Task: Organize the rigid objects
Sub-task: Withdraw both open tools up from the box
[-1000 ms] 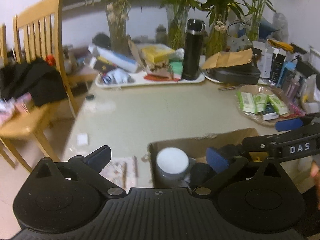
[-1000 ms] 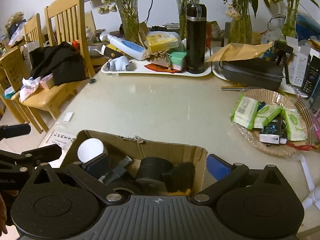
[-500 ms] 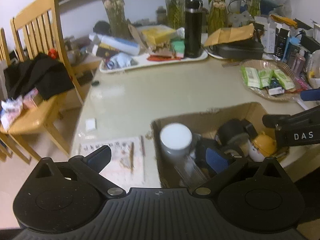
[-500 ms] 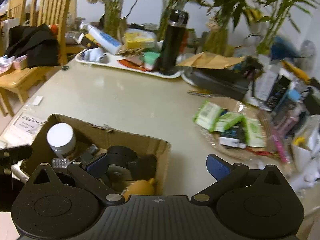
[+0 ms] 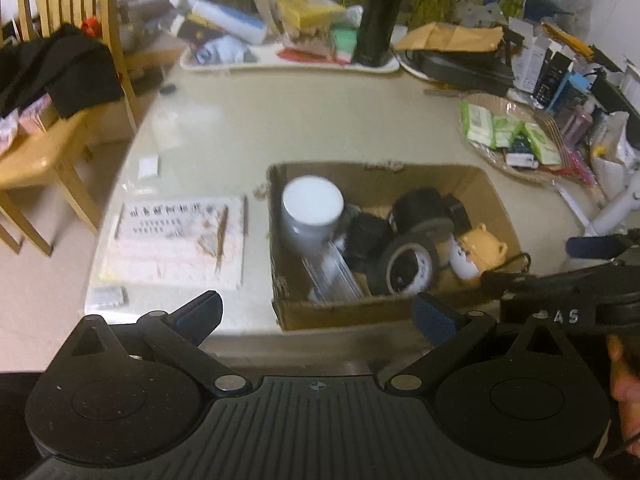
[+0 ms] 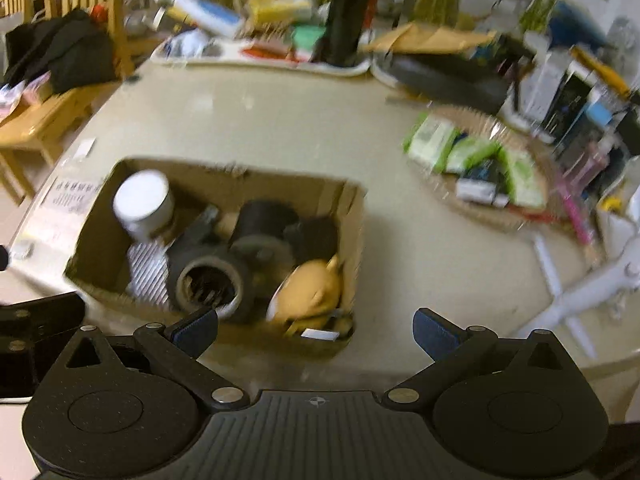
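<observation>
A cluttered room with plants along the back wall holds a pale, glossy desk (image 5: 304,120) whose rounded near edge runs just below the cardboard box (image 5: 496,204). The box sits open-topped close to that near edge, and a wide bare stretch of desk lies between it and the white tray (image 5: 288,65) at the back. Inside the box, a white-lidded jar (image 5: 312,208) stands in the left corner, a clear ribbed item lies beside it, two black tape rolls (image 5: 408,268) sit in the middle, and a yellow bear figure (image 5: 478,250) rests at the right end. Left of the box a printed sheet (image 5: 180,236) lies flat near the desk's left edge; its writing is too blurred to read. A tall black flask (image 5: 378,12) stands upright on the tray. A woven basket (image 5: 520,168) with green packets sits right of the box, well apart from it. A wooden chair (image 5: 52,128) with dark clothing draped on it stands off the desk's left side.

The left tongs (image 5: 316,314) hover over the near edge, spread wide and empty. The right tongs (image 6: 316,326) are likewise spread and empty, just in front of the box; their view is motion-blurred. On the right tool's body, the letters "AS" can be read in the left view
</observation>
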